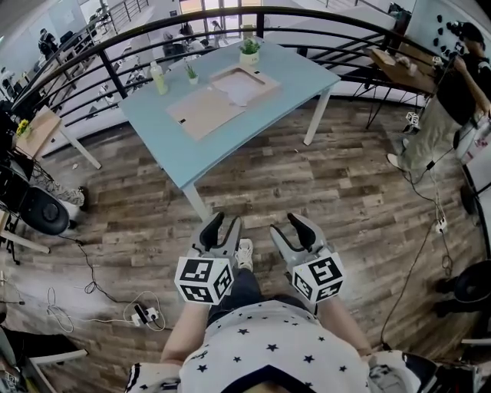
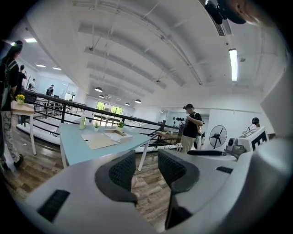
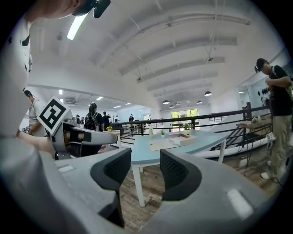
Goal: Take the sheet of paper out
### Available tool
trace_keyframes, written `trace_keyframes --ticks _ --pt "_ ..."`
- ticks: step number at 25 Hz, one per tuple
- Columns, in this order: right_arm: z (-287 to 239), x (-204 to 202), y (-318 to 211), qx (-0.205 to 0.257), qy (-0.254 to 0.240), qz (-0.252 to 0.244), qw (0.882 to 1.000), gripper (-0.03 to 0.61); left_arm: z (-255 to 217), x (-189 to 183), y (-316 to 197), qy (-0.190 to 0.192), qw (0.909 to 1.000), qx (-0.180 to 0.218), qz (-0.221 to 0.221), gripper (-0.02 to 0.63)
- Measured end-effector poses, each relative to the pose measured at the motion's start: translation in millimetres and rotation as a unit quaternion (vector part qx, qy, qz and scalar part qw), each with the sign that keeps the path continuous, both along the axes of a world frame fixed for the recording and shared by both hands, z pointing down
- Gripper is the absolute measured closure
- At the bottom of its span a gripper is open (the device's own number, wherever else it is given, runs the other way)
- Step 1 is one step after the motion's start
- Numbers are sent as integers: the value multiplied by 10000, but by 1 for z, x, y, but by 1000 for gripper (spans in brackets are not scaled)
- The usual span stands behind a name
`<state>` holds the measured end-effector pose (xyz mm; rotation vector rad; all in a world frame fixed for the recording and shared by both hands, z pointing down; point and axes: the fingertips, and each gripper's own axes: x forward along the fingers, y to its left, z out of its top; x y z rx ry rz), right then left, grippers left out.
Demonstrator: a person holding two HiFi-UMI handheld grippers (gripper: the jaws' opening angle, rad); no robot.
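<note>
Left gripper [image 1: 222, 227] [image 2: 146, 167]: jaws wide apart, nothing between the pads, only floor behind them. Right gripper [image 1: 289, 228] [image 3: 145, 167]: same, wide and empty. Both are held low in front of the person's body, side by side and pointing at the table, well short of it.

Light blue table [image 1: 176, 146] stands ahead on the wood plank floor [image 1: 337, 184], against a black railing [image 1: 307, 15]. On the far half of it is a shallow wooden tray [image 1: 268, 89] with the white sheet of paper [image 1: 242, 87] lying inside it. Just beside the tray, on the near left, a flat brown board [image 1: 201, 112] lies on the tabletop.

Behind the tray, a white pot [image 1: 248, 58] holds a green plant. A smaller potted plant [image 1: 192, 75] and a pale green bottle [image 1: 159, 78] stand upright on the left part of the far edge.

A second person [image 1: 449, 92] stands off to the right, well away from the table.
</note>
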<state>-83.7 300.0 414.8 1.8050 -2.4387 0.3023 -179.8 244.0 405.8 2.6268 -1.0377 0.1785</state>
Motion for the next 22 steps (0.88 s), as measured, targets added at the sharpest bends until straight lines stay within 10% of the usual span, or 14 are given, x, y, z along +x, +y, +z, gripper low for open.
trace_keyframes --ticks 22 --pt "-13 54 -191 83 15 -46 10000 396 -2 51 -187 -27 9999 -57 -139 466"
